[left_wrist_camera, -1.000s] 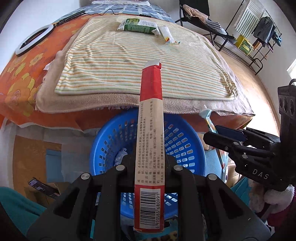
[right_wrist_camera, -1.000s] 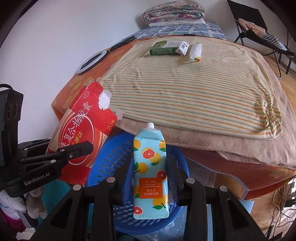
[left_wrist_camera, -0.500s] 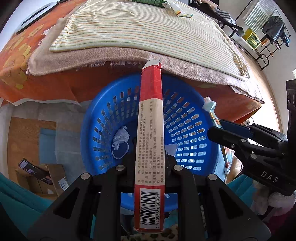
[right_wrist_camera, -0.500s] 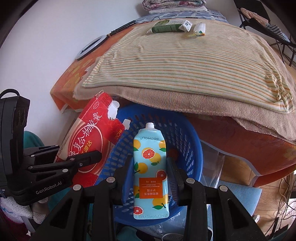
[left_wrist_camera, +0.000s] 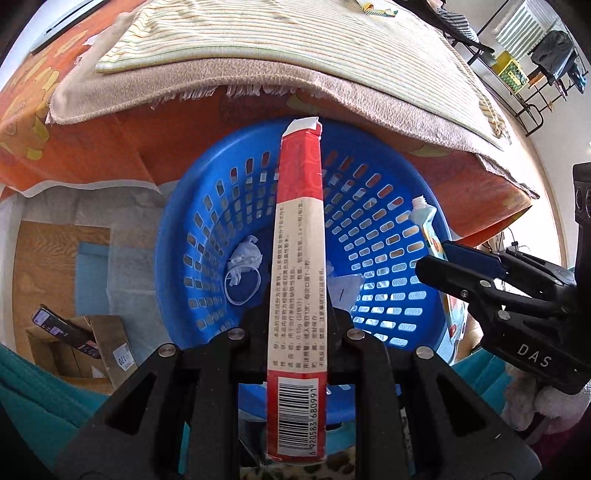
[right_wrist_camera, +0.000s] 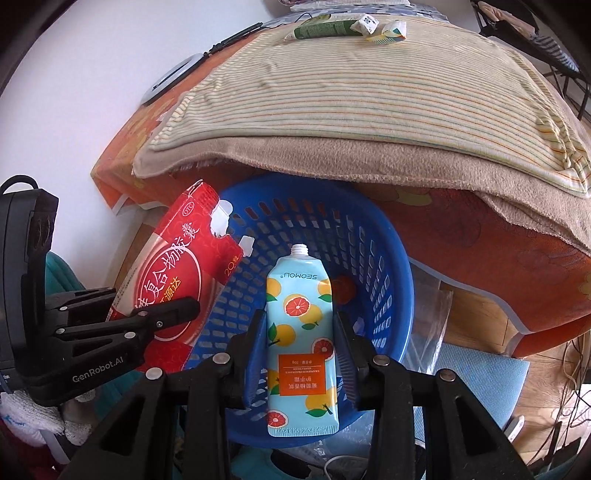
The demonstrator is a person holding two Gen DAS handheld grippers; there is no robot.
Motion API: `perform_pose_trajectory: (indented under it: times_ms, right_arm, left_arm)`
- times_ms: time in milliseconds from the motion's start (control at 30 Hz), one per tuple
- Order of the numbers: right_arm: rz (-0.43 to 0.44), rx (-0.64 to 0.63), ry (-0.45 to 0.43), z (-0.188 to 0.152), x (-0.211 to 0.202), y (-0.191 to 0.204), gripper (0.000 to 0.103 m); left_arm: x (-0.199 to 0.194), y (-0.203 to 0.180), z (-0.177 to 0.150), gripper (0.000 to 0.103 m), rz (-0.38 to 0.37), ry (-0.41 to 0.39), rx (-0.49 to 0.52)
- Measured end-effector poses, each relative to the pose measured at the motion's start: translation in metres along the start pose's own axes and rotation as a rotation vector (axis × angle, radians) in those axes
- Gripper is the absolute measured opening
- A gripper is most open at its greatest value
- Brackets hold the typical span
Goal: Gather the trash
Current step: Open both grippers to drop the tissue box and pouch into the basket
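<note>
Trash is in both grips above the blue basket (left_wrist_camera: 388,236), which stands on the floor against the near edge of the bed (right_wrist_camera: 369,110). The left hand-held gripper (left_wrist_camera: 298,314) is clamped on a flat red box (left_wrist_camera: 300,258), held edge-on with its barcode end toward the camera and its torn white flap pointing down over the basket's far wall. In the right wrist view the same red box (right_wrist_camera: 177,280) shows its broad printed face, sitting over the basket's left rim. The right hand-held gripper (right_wrist_camera: 301,343) has a pale blue tube (right_wrist_camera: 301,332) printed with orange and grapefruit slices between its fingers, the capless nozzle pointing into the basket; the blue pads (right_wrist_camera: 255,354) stand just beside the tube's sides, and I cannot tell whether they press on it. Inside the basket lie a crumpled white scrap with a thin ring (left_wrist_camera: 243,273) and a bluish piece of paper (left_wrist_camera: 345,291). On the bed, a striped cloth (right_wrist_camera: 351,88) lies over a tan blanket (right_wrist_camera: 369,155) that hangs past the near edge above the basket. Toward the far edge of the bed rest a green carton (right_wrist_camera: 321,28) and a small white tube (right_wrist_camera: 392,30).
</note>
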State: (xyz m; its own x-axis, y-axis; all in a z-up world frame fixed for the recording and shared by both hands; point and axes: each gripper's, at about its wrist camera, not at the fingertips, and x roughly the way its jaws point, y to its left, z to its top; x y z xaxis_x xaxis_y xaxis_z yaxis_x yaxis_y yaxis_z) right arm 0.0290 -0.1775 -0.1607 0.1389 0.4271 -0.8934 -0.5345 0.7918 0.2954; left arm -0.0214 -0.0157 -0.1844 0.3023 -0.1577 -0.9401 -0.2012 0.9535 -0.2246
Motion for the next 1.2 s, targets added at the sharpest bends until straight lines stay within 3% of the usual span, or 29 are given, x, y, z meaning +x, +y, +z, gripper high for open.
perform_pose_trajectory:
  times_ms: [267,600,633,667,733,900,1000,1200]
  right_arm:
    - [-0.004,0.012,0.021,-0.002,0.01,-0.002,0.039]
    - [-0.027,0.039,0.036,-0.005,0.012,-0.01,0.065]
    - [-0.031,0.041,0.038,-0.004,0.012,-0.01,0.068]
    - [-0.035,0.044,0.039,-0.004,0.012,-0.01,0.07]
    - [-0.042,0.047,0.041,-0.005,0.012,-0.011,0.072]
    - [-0.054,0.056,0.052,-0.005,0.014,-0.014,0.079]
    - [-0.061,0.056,0.053,-0.005,0.013,-0.014,0.084]
    - [-0.075,0.052,0.053,-0.004,0.013,-0.012,0.086]
  left_arm:
    - [0.004,0.001,0.001,0.021,0.014,0.012,0.002]
    - [0.01,0.005,-0.002,0.023,0.027,0.028,-0.007]
    - [0.011,0.005,-0.002,0.026,0.028,0.03,-0.008]
    - [0.011,0.006,-0.003,0.04,0.029,0.03,-0.01]
    - [0.01,0.007,-0.003,0.058,0.034,0.015,-0.011]
    - [0.01,0.009,0.001,0.058,0.039,0.02,-0.026]
    - [0.012,0.012,0.001,0.066,0.045,0.03,-0.035]
    - [0.016,0.014,0.002,0.067,0.06,0.053,-0.052]
